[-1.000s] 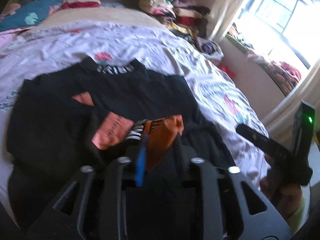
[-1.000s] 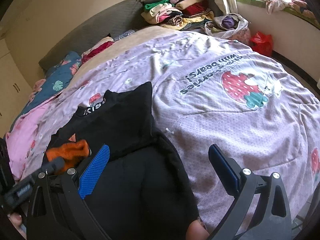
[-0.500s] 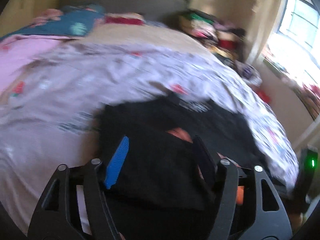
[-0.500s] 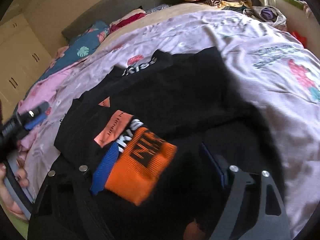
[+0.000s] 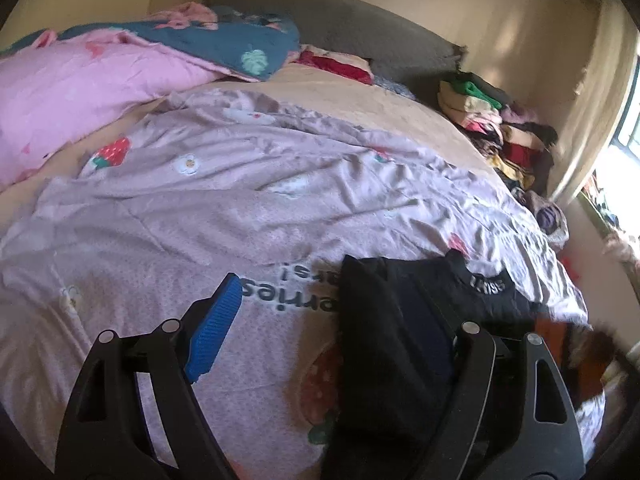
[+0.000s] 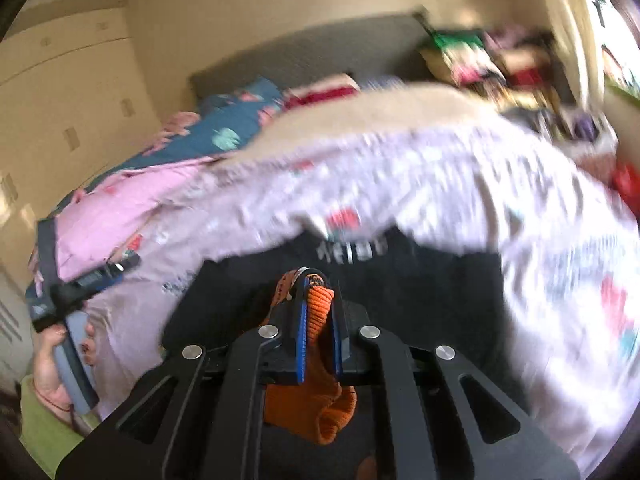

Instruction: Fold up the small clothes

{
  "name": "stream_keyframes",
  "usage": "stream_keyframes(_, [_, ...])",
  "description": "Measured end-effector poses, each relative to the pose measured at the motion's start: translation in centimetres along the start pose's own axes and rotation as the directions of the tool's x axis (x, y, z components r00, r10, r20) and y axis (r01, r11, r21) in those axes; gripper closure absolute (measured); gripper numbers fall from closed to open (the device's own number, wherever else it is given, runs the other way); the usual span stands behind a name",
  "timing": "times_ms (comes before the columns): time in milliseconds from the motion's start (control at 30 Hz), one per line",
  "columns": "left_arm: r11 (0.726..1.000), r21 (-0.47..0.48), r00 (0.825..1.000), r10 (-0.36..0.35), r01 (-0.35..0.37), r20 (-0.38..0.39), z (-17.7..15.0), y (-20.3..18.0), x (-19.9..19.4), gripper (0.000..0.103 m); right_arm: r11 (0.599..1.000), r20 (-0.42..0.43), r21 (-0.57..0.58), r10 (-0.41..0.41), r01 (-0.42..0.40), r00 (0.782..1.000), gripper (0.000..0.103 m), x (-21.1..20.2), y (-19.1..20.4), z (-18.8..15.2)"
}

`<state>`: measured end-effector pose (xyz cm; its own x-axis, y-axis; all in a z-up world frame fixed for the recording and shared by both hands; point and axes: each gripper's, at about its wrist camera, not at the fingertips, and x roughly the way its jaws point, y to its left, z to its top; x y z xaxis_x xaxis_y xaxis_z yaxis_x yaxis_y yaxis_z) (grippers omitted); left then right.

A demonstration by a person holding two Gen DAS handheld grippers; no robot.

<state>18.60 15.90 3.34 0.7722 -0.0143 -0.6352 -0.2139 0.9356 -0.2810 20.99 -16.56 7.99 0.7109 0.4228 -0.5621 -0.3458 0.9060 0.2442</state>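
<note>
Pinching an orange cuff (image 6: pixel 320 304), right fingers (image 6: pixel 298 332); left fingers (image 5: pixel 216 324) wide; print "rries" (image 5: pixel 280 300).

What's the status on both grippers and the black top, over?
Right gripper shut on the orange cuff. Left gripper open, empty, over the quilt beside the black top. Nothing in the way.

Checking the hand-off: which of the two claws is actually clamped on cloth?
The right claw: its blue pads are shut on the orange cuff. The left claw is wide open over the sheet, gripping nothing.
</note>
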Motion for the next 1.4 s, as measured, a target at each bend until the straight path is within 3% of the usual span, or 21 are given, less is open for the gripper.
stream_keyframes(167, [0.996,0.078,0.999,-0.04,0.042,-0.031,-1.0,-2.7,1.2,0.029,0.994,0.031,-0.075,-0.074,0.076,0.997,0.094,-0.8,-1.0,1.3])
stream_keyframes(400, [0.98,0.178,0.993,-0.07,0.087,-0.1,-3.2,-6.7,3.2,0.03,0.992,-0.022,-0.017,-0.125,0.125,0.992,0.094,0.9,-3.4,-0.6])
stream_keyframes(467, [0.974,0.203,0.991,-0.076,0.098,-0.114,-3.8,-7.4,3.5,0.037,0.99,-0.033,-0.011,-0.142,0.142,0.989,0.094,1.4,-3.8,-1.1])
stream_keyframes(533, [0.97,0.213,0.987,-0.085,0.113,-0.136,-4.2,-7.9,4.0,0.057,0.986,-0.041,-0.018,-0.166,0.165,0.985,0.093,1.8,-3.9,-1.5])
stream_keyframes(667, [0.968,0.212,0.979,-0.1,0.137,-0.176,-4.8,-8.3,4.9,0.063,0.98,-0.051,-0.021,-0.201,0.2,0.978,0.09,2.2,-4.2,-1.9])
stream_keyframes(767, [0.967,0.212,0.978,-0.101,0.139,-0.181,-4.9,-8.3,5.0,0.064,0.969,-0.041,-0.027,-0.248,0.247,0.968,0.079,2.2,-4.4,-2.0])
stream_keyframes(900, [0.967,0.207,0.974,-0.106,0.147,-0.199,-5.1,-8.3,5.2,0.063,0.968,-0.053,-0.028,-0.251,0.249,0.967,0.07,2.5,-4.4,-2.5])
stream_keyframes(1033, [0.969,0.198,0.967,-0.098,0.147,-0.236,-5.3,-8.1,5.8,0.064,0.97,-0.104,-0.068,-0.241,0.235,0.965,0.066,4.0,-3.4,-3.4])
stream_keyframes(1133, [0.972,0.208,0.962,-0.049,0.107,-0.269,-5.8,-7.8,6.7,0.064,0.975,-0.145,-0.103,-0.212,0.199,0.966,0.059,5.3,-2.0,-4.1])
stream_keyframes(1267, [0.976,0.194,0.959,-0.039,0.097,-0.282,-6.1,-7.3,7.1,0.063,0.977,-0.182,-0.139,-0.185,0.161,0.966,0.048,6.8,-0.2,-4.7])
stream_keyframes(1400, [0.976,0.192,0.958,-0.042,0.099,-0.284,-6.1,-7.3,7.1,0.063,0.972,-0.245,-0.153,-0.213,0.18,0.946,0.045,8.5,-0.4,-5.6])
